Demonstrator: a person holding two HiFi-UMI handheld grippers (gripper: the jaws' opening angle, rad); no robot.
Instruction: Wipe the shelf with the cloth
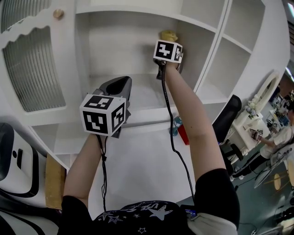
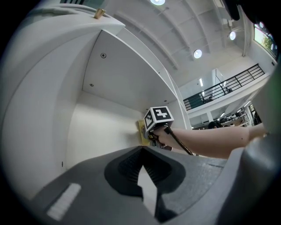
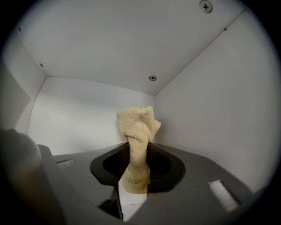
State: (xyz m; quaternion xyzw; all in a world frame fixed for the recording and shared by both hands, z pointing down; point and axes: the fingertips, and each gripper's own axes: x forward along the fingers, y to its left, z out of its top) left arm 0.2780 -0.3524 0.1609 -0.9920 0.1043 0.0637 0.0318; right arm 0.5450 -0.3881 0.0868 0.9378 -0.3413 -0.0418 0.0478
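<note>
A yellow terry cloth [image 3: 136, 127] stands bunched upright between the jaws of my right gripper [image 3: 134, 178], which is shut on it. In the head view the cloth [image 1: 168, 35] pokes up above that gripper [image 1: 168, 42], held against the back wall near the right rear corner of the white shelf compartment [image 1: 142, 98]. The left gripper view shows the cloth [image 2: 141, 132] pressed to the back wall behind the right gripper's marker cube. My left gripper [image 1: 120, 83] hovers at the shelf's front edge; its jaws [image 2: 142, 154] meet with nothing between them.
A cabinet door with ribbed glass [image 1: 32, 69] and a round knob [image 1: 58, 13] stands open on the left. Upright dividers [image 1: 216, 41] bound the compartment on the right. A white machine [image 1: 14, 160] sits at lower left, a black chair [image 1: 227, 117] at right.
</note>
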